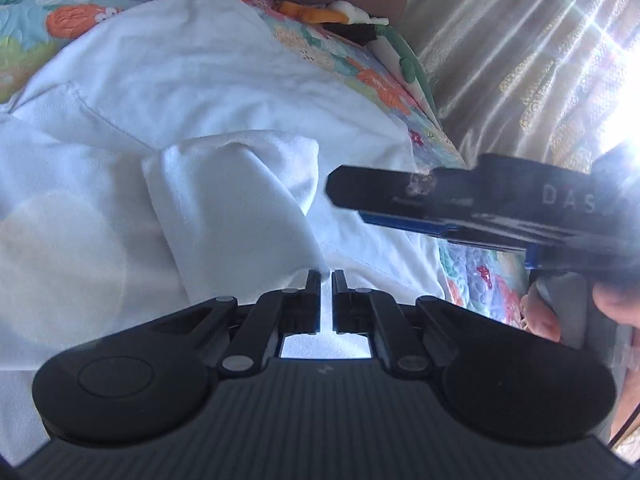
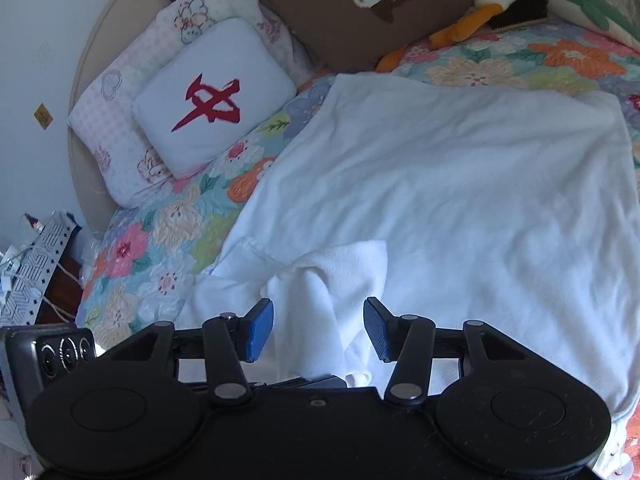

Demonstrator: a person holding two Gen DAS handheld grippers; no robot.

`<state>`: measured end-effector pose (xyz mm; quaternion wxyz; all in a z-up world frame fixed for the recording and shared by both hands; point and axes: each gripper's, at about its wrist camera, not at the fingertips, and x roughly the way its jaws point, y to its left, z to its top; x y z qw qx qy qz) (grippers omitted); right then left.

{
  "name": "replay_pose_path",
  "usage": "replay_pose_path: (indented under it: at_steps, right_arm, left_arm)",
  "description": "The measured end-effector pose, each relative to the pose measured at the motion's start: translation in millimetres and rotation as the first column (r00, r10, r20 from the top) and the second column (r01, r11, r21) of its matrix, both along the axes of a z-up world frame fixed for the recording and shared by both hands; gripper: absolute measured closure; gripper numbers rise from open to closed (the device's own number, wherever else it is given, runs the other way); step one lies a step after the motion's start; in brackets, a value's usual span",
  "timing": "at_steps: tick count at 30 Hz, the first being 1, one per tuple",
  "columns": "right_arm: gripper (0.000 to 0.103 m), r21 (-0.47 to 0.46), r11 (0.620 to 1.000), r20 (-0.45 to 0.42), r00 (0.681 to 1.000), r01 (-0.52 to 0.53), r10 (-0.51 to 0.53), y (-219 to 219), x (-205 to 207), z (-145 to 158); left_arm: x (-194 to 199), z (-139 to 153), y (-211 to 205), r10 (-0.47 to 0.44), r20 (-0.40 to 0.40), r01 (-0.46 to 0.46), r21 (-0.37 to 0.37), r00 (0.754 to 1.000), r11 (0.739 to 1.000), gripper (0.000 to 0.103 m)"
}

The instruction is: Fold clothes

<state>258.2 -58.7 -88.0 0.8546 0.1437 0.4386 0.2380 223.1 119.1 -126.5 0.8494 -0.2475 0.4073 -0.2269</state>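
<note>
The white shirt (image 2: 460, 184) lies spread on the bed (image 2: 168, 232), the left gripper (image 1: 326, 278) pinching its folded sleeve (image 1: 236, 200) – the right gripper (image 2: 318, 328), jaws spread, should better hold the fold line flat – to keep the crease straight.

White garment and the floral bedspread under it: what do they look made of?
White garment: soft, matte knit, likely cotton jersey; it drapes in loose folds with stitched seams. The left claw pinches its sleeve. Floral bedspread: quilted printed fabric, puffy stitched relief around the flowers; the fibre can't be told.
</note>
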Motion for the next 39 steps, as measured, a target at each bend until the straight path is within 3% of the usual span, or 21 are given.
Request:
replay_pose_path:
  at_steps: [2,5,6,7,8,14,19,21,23,26,28,31,33,35,39]
  right_arm:
    - [0.046,-0.012,0.999,-0.038,0.998,-0.047,0.047,8,1,-8]
    - [0.046,-0.027,0.996,-0.061,0.994,-0.087,0.085,16,2,-22]
    - [0.059,-0.034,0.995,-0.055,0.994,-0.095,0.093,17,3,-27]
    - [0.090,-0.044,0.995,-0.044,0.995,-0.090,0.088,17,4,-30]
    - [0.096,-0.058,0.995,-0.035,0.996,-0.082,0.080,16,6,-32]
    - [0.096,-0.144,0.987,0.125,0.991,0.075,-0.057,-16,-8,-4]
    - [0.097,-0.299,0.931,0.093,0.978,0.207,-0.188,-57,-23,3]
    - [0.097,-0.372,0.897,0.080,0.970,0.241,-0.228,-70,-25,-5]
    - [0.095,-0.376,0.889,0.041,0.963,0.261,-0.265,-83,-21,-17]
    - [0.087,-0.316,0.901,-0.080,0.938,0.297,-0.337,-104,-15,-37]
    - [0.072,-0.335,0.881,-0.058,0.926,0.334,-0.373,-106,-18,-39]
    - [0.059,-0.441,0.822,0.036,0.922,0.361,-0.386,-99,-18,-33]
    - [0.059,-0.477,0.795,0.093,0.921,0.375,-0.378,-95,-17,-25]
    - [0.057,-0.447,0.813,0.115,0.925,0.374,-0.362,-95,-19,-15]
    - [0.052,-0.352,0.900,0.062,0.966,0.256,-0.250,-78,-27,-11]
  left_arm:
    - [0,1,-1,-0.016,-0.006,0.016,-0.023,1.000,1.000,0.099]
    - [0,-2,-6,-0.036,-0.028,0.036,0.009,0.999,0.999,0.099]
    - [1,-4,-6,-0.036,-0.049,0.037,0.015,0.998,0.999,0.099]
    - [1,-6,-4,-0.030,-0.066,0.031,0.020,0.997,0.999,0.099]
    - [1,-8,-2,-0.019,-0.081,0.022,0.034,0.997,0.999,0.099]
    - [-3,-7,35,0.097,-0.156,-0.076,0.132,0.983,0.988,0.097]
    - [-2,-16,83,0.217,-0.214,-0.203,0.085,0.952,0.975,0.097]
    - [1,-17,85,0.225,-0.222,-0.206,0.106,0.949,0.973,0.097]
    - [3,-18,85,0.230,-0.227,-0.205,0.129,0.946,0.970,0.094]
    - [1,-16,78,0.220,-0.221,-0.182,0.180,0.950,0.967,0.092]
    - [0,-15,73,0.213,-0.218,-0.166,0.213,0.953,0.963,0.091]
    - [-3,-11,67,0.197,-0.212,-0.140,0.256,0.957,0.956,0.088]
    - [-7,-5,65,0.187,-0.201,-0.129,0.269,0.962,0.954,0.072]
    - [-10,0,65,0.193,-0.188,-0.140,0.264,0.963,0.954,0.065]
    - [-12,0,56,0.203,-0.196,-0.132,0.323,0.959,0.937,0.058]
